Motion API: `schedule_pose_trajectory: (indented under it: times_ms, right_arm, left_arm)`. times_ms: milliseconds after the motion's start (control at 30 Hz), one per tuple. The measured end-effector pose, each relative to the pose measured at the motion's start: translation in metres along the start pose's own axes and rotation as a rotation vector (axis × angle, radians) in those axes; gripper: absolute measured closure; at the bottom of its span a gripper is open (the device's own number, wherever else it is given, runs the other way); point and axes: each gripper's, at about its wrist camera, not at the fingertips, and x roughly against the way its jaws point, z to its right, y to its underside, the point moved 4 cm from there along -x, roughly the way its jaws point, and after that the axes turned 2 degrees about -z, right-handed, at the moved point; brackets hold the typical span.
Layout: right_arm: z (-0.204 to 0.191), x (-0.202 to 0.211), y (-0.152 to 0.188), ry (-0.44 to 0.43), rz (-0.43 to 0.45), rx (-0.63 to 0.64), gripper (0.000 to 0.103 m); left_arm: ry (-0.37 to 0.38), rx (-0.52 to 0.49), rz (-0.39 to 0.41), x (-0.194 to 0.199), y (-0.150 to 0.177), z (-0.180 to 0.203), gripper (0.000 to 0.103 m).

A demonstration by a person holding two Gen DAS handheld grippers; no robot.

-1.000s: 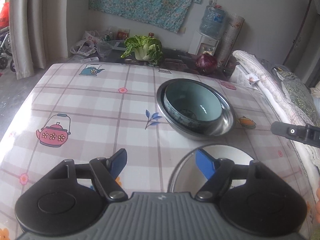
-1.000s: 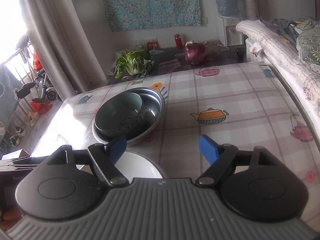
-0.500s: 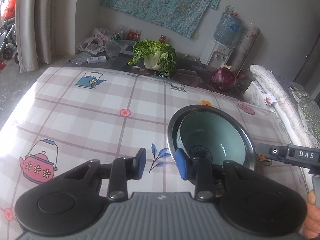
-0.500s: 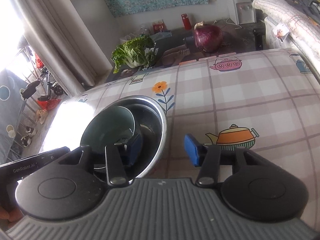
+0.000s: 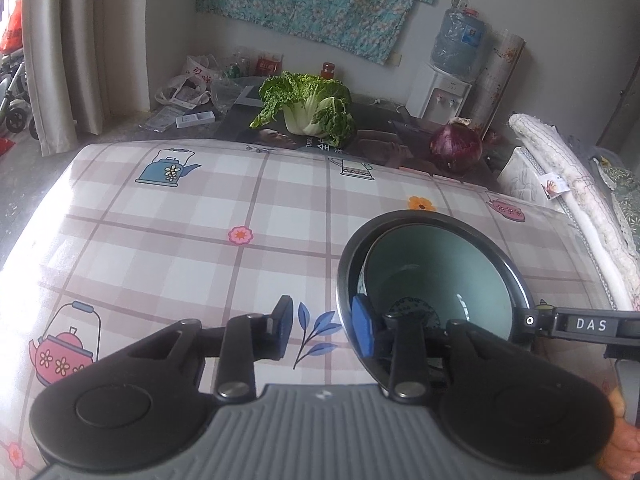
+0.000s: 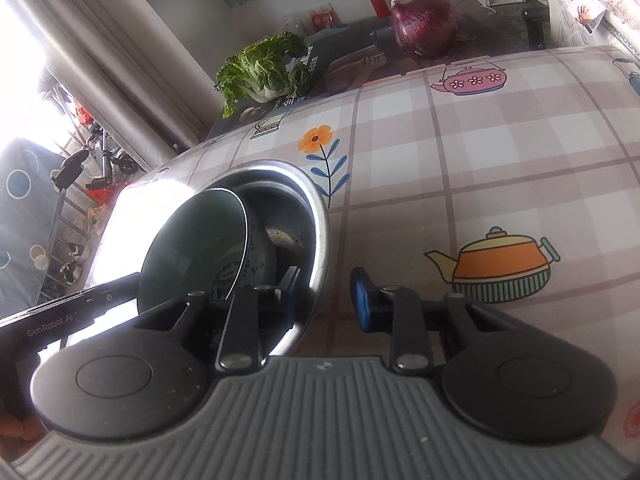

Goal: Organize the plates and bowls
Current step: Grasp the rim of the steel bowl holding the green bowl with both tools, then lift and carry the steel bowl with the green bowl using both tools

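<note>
- The table [image 5: 168,248], under a checked cloth printed with teapots, bears the steel bowl [image 5: 516,276], which sits toward the edge nearest the bed [image 5: 576,184].
- Well beyond the steel bowl, past the table's far edge, stand a cabbage [image 5: 308,108] and a red onion [image 5: 456,148]; neither belongs to the sorting.
- The steel bowl is wide, shallow and shiny, with a rolled rim; it is the largest piece of crockery in view.
- Inside the steel bowl leans the green bowl [image 5: 436,276], tilted against the side away from the bed; it is pale green within, patterned blue and white outside, with a dark rim.
- Progress, as I judge it: the nesting of the two bowls is done, and the pair now seems due to be lifted and moved together; no plate shows in either view, so plates may remain.
- The left gripper [image 5: 326,330] straddles the steel bowl's rim, one pad inside, one outside with a clear gap, so it does not pinch yet.
- The right gripper [image 6: 326,294] straddles the opposite rim and its jaws are closing on it, a gap showing at the outer pad.
</note>
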Motion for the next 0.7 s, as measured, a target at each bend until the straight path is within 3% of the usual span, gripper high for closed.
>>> schedule_pose_trajectory:
  times_ms: [100, 200, 400, 700]
  right_arm:
    - [-0.001, -0.004, 0.002, -0.006, -0.013, 0.005, 0.082]
    - [-0.002, -0.007, 0.003, -0.012, -0.024, 0.007, 0.085]
    - [0.003, -0.005, 0.002, -0.031, -0.023, -0.003, 0.085]
    - [0.009, -0.005, 0.001, -0.058, -0.028, -0.023, 0.085]
  left_arm:
    - [0.025, 0.026, -0.014, -0.005, -0.003, -0.002, 0.066]
    - [0.076, 0.084, -0.043, -0.013, -0.006, -0.010, 0.057]
    - [0.182, 0.208, -0.084, -0.021, -0.006, -0.026, 0.057]
    - [0.240, 0.266, -0.108, -0.025, -0.007, -0.035, 0.057]
